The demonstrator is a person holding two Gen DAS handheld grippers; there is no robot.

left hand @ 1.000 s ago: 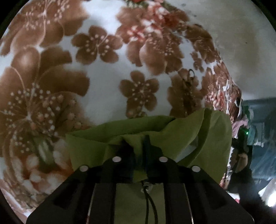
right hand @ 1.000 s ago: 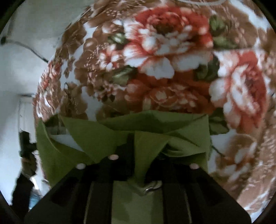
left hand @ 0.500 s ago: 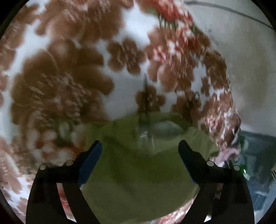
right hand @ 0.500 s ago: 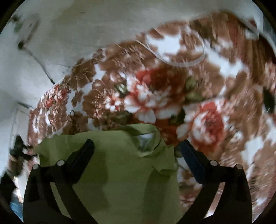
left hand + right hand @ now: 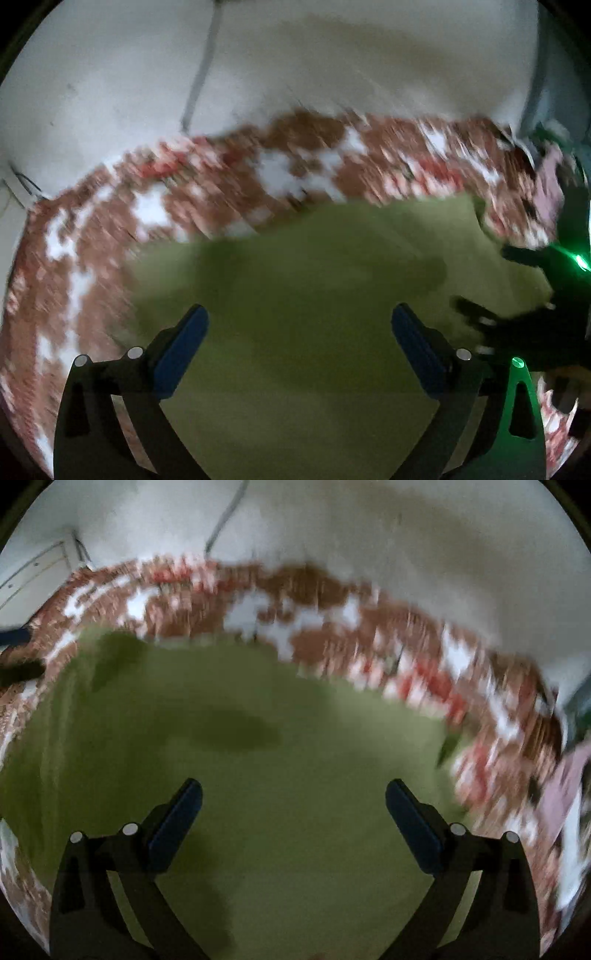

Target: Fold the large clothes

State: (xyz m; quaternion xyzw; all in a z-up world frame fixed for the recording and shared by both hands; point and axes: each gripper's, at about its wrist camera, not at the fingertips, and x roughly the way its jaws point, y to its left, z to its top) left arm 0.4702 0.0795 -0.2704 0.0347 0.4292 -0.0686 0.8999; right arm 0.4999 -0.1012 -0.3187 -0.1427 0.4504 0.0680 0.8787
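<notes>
A large olive-green garment (image 5: 295, 266) lies spread flat on a floral bedspread (image 5: 306, 147). My left gripper (image 5: 300, 312) hovers above it, its jaws opening wide with only the cloth far below between the blue pads. The right wrist view shows the same garment (image 5: 258, 701) under my right gripper (image 5: 293, 786), which is open and holds nothing. In the left view the right gripper (image 5: 495, 280) appears as a dark shape with green lights at the right edge. Both views are blurred by motion.
The brown, red and white floral bedspread (image 5: 325, 602) runs up to a pale wall (image 5: 295, 55) behind it. A pinkish cloth (image 5: 565, 786) lies at the bed's right end. A cable or pipe (image 5: 199, 74) runs down the wall.
Both grippers let go of the bunched green cloth, opened wide and pulled back and up. The garment now lies flat below them, and the wall has come into view.
</notes>
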